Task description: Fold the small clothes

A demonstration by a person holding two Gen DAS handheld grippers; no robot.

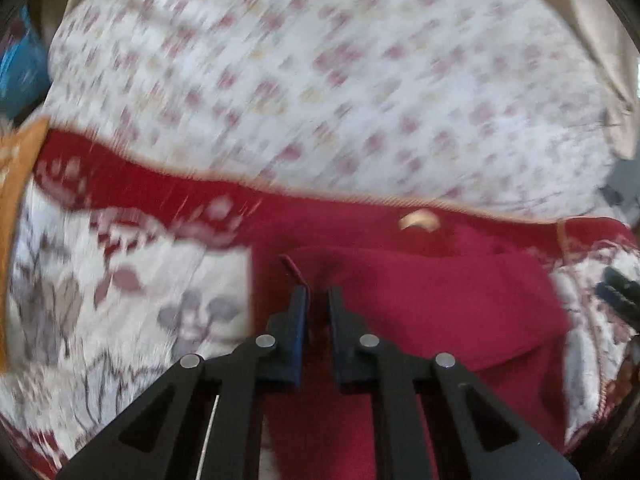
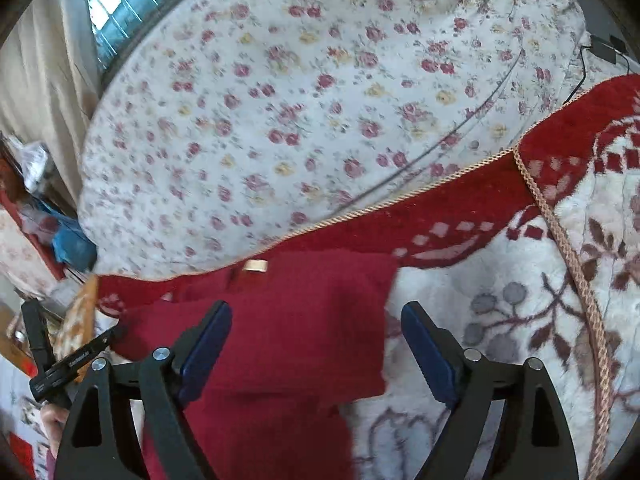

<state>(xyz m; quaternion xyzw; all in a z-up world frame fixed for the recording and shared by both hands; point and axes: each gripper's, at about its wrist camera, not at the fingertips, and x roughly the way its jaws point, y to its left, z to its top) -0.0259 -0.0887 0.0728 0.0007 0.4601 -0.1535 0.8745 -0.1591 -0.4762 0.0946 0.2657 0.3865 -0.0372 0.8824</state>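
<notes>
A small dark red garment (image 1: 420, 304) lies on a red and white patterned blanket (image 1: 132, 280), with a folded flap and a tan label (image 1: 419, 219) at its far edge. My left gripper (image 1: 318, 294) hovers at the garment's left edge, its jaws nearly closed with a narrow gap; whether cloth is pinched I cannot tell. In the right wrist view the garment (image 2: 288, 320) lies partly folded. My right gripper (image 2: 316, 312) is open, straddling the garment's right half just above it. The left gripper (image 2: 76, 360) shows at the far left of that view.
A white sheet with small red and yellow flowers (image 2: 300, 100) covers the bed beyond the blanket (image 2: 520, 300). A braided gold cord (image 2: 560, 240) trims the blanket. A thin dark cable (image 2: 480, 112) crosses the sheet. Beige curtain (image 2: 36, 80) and clutter (image 2: 60, 236) stand at left.
</notes>
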